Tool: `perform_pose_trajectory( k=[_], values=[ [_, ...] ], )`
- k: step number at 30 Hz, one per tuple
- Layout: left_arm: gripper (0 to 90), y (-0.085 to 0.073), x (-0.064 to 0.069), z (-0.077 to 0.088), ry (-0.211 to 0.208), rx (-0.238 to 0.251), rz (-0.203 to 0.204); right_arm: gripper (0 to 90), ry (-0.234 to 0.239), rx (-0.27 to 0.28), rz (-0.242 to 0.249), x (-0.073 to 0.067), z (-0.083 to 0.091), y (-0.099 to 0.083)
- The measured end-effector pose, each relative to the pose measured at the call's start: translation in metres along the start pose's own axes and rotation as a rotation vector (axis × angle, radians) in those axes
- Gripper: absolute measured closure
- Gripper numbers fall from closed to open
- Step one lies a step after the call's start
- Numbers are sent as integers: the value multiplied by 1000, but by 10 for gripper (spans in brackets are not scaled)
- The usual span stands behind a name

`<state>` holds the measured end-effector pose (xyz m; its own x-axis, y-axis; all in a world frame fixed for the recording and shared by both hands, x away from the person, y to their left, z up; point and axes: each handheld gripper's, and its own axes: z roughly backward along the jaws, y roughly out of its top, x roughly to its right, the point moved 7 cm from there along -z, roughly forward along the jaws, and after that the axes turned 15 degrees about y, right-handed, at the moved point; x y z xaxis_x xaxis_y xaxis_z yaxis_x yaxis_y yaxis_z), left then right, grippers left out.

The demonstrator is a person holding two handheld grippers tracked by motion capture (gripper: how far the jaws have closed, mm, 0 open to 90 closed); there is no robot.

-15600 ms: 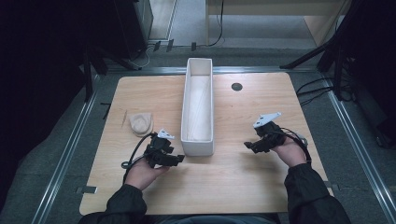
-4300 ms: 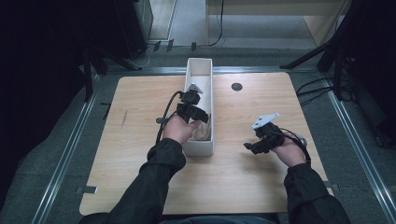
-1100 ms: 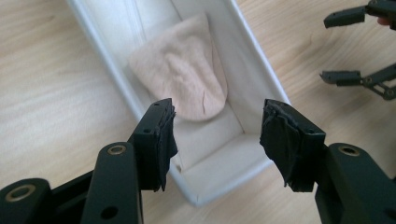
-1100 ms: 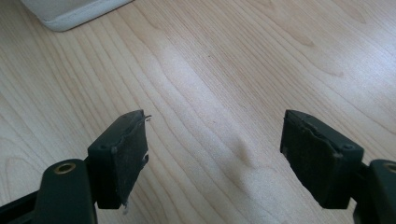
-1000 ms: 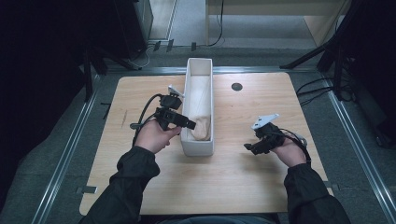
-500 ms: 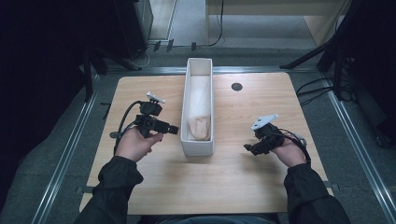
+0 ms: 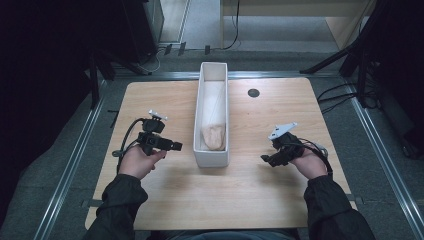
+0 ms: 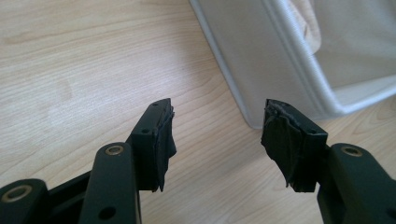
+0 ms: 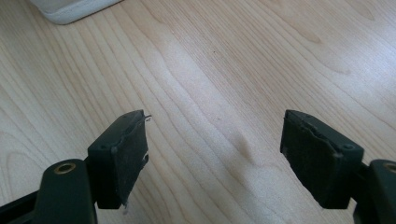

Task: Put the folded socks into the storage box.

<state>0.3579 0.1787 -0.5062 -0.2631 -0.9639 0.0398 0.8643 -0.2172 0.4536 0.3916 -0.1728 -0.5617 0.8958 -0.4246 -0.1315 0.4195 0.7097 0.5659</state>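
A long white box (image 7: 211,159) stands in the middle of the wooden table (image 7: 250,200), running front to back. A beige cloth-like lump (image 7: 214,137) lies inside it near the front end. My left gripper (image 7: 173,146) hovers left of the box, pointing at its wall, jaws open and empty. In the left gripper view its fingertips (image 8: 217,135) frame bare wood beside the box wall (image 8: 261,60), and the beige lump (image 8: 309,23) peeks over the rim. My right gripper (image 7: 265,159) rests right of the box, open and empty; its fingertips (image 9: 215,154) sit over bare wood, with the box corner (image 9: 70,11) top left.
A small black round hole (image 7: 253,93) sits in the tabletop at the back right. Metal rails (image 7: 75,160) run along both sides of the table. Cables and dark stands lie on the floor behind and to the right.
My left hand has drawn back from over the box, moving left, toward the person and lower. The beige lump stays in the box. The right hand has not moved.
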Motion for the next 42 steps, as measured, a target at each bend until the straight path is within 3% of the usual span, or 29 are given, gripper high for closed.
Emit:
perform_pose_trajectory(
  k=[7, 10, 16, 20, 26, 31, 42],
  values=[
    [425, -11, -10, -18, -19, 1, 12, 231, 1, -4, 1, 0, -1, 0],
    [425, -15, -15, -24, 10, 27, -1, 231, 2, -1, 1, -1, -1, 0],
    [419, -24, -24, -32, 5, 29, -6, 231, 4, 0, 1, -1, -1, 0],
    [413, -30, -29, -35, 0, 25, 9, 231, 3, 3, 1, 0, 0, 0],
    [381, -39, -37, -33, 1, 20, -6, 231, 9, 5, 5, -1, -1, 1],
    [378, -41, -45, -34, 2, 23, 20, 231, 10, 5, 0, 0, 0, 0],
    [372, -42, -47, -40, -8, 5, 24, 230, 13, -13, 9, 0, -2, -1]
  ],
)
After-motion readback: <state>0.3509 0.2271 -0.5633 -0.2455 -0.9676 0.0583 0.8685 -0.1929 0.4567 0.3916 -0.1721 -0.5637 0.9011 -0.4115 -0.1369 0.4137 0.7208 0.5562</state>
